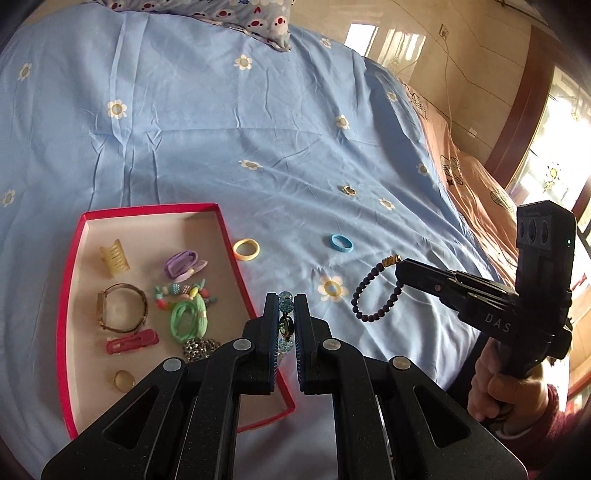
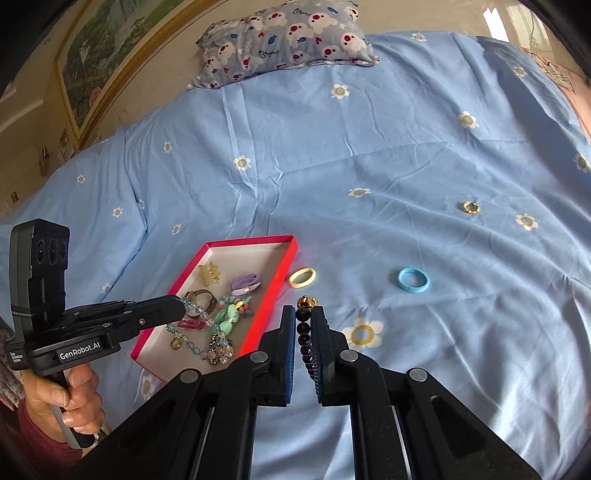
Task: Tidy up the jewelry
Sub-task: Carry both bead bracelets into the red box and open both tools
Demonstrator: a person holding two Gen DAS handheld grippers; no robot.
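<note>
The left gripper [image 1: 286, 325] has its jaws nearly closed on a blue crystal bead bracelet [image 1: 286, 317], whose free loop hangs over the near part of the red tray [image 2: 284, 240], as the right wrist view shows. The right gripper [image 2: 303, 332] has its jaws pinched on a dark purple bead bracelet [image 2: 303, 328] with a gold charm at the tips; the rest of its loop dangles just above the blue flowered bedsheet [image 1: 221, 129]. Inside the tray lie a yellow claw clip [image 1: 115, 258], a purple clip [image 1: 184, 264], a watch [image 1: 122, 306], a green hair tie [image 1: 188, 319], a pink clip [image 1: 132, 341], a multicoloured bead string [image 1: 184, 291] and a gold ring [image 1: 123, 380]. Just beside the tray's right wall a cream ring [image 1: 246, 249] rests on the sheet, a light blue ring [image 1: 340, 243] farther right, a small gold ring [image 1: 348, 190] beyond it. A patterned pillow [image 2: 288, 33] sits at the bed's head.
</note>
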